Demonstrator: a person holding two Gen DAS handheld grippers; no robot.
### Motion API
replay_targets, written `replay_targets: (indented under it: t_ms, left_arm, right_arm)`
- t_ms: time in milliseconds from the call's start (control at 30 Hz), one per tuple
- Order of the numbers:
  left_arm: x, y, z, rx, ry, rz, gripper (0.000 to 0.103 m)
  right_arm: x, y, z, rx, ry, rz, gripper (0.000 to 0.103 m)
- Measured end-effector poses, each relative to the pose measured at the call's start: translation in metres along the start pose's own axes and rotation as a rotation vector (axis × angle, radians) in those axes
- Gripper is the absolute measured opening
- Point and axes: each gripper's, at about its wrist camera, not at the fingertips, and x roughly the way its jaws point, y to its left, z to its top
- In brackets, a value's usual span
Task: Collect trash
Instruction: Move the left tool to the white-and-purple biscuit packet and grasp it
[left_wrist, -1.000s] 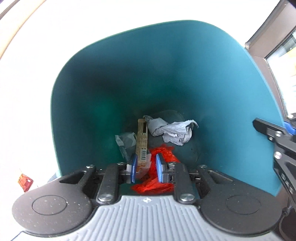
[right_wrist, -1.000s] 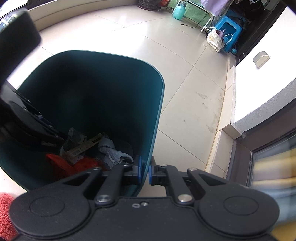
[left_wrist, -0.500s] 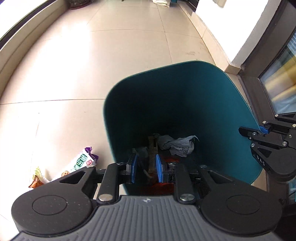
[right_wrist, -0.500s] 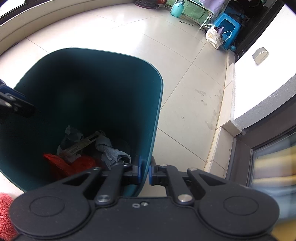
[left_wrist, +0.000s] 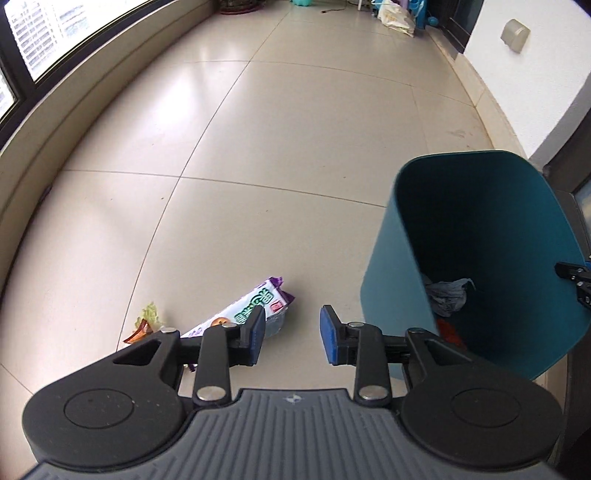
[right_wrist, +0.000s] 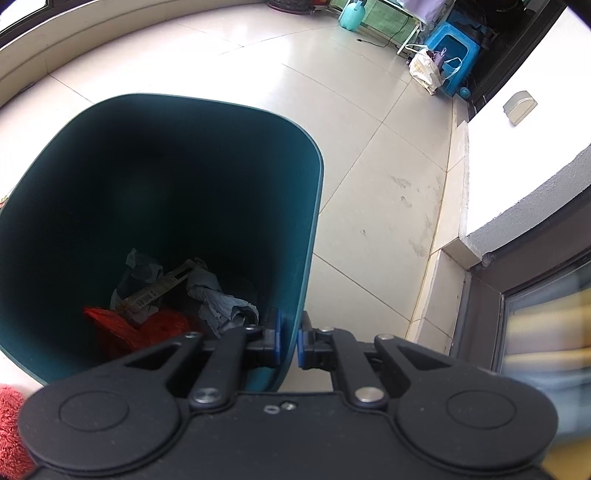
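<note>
The left gripper (left_wrist: 291, 334) is opening, with nothing between its pads, above the floor (left_wrist: 258, 147) near a snack wrapper (left_wrist: 255, 306). The right gripper (right_wrist: 289, 341) pinches the teal bin (right_wrist: 310, 206) rim.

The bin (left_wrist: 476, 258) is seen to the right of the left gripper (left_wrist: 291, 334) in the left wrist view, standing on the tiled floor (left_wrist: 277, 155). A snack wrapper (left_wrist: 255, 306) is laid on the floor left of the bin, partly hidden behind the gripper's left finger, and a smaller wrapper (left_wrist: 146, 323) is found further left. Crumpled paper (right_wrist: 218, 299), a barcoded strip (right_wrist: 155, 291) and a plastic bag (right_wrist: 136, 328) are gathered in the bin's bottom. The bin's near wall is clamped between the right gripper (right_wrist: 289, 341) fingers. A stool (right_wrist: 448, 48) is set far behind.
</note>
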Motion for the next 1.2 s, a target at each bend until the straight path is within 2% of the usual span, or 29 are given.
replay_targets:
  t_ms: [67,167,200,367,533,633,1000,1200]
  left_arm:
    - [0.008,0.019,-0.004,-0.026,0.02,0.021,0.035]
    - [0.019,0.039,-0.009,-0.05,0.027,0.044,0.065]
    - [0.023,0.043,-0.01,-0.056,0.029,0.05,0.07]
    - [0.052,0.069,-0.013,-0.09,0.065,0.031,0.07]
    - [0.096,0.077,-0.019,0.022,0.138,-0.02,0.07]
    - [0.118,0.08,-0.026,0.095,0.176,-0.013,0.07]
    - [0.184,0.087,-0.03,0.301,0.254,-0.095,0.07]
    - [0.222,0.081,-0.03,0.466,0.323,-0.146,0.07]
  right_arm:
    - [0.001,0.0,0.0,0.001,0.001,-0.001,0.007]
    - [0.002,-0.001,0.001,0.003,0.003,-0.003,0.007]
    - [0.003,-0.002,0.001,0.006,0.005,-0.006,0.008]
    - [0.007,-0.005,0.001,0.023,0.016,-0.011,0.008]
    - [0.011,-0.005,0.002,0.033,0.031,-0.024,0.009]
    - [0.013,-0.006,0.003,0.043,0.045,-0.029,0.01]
    - [0.024,-0.008,0.01,0.079,0.117,-0.075,0.012]
    - [0.032,-0.011,0.014,0.11,0.159,-0.1,0.014]
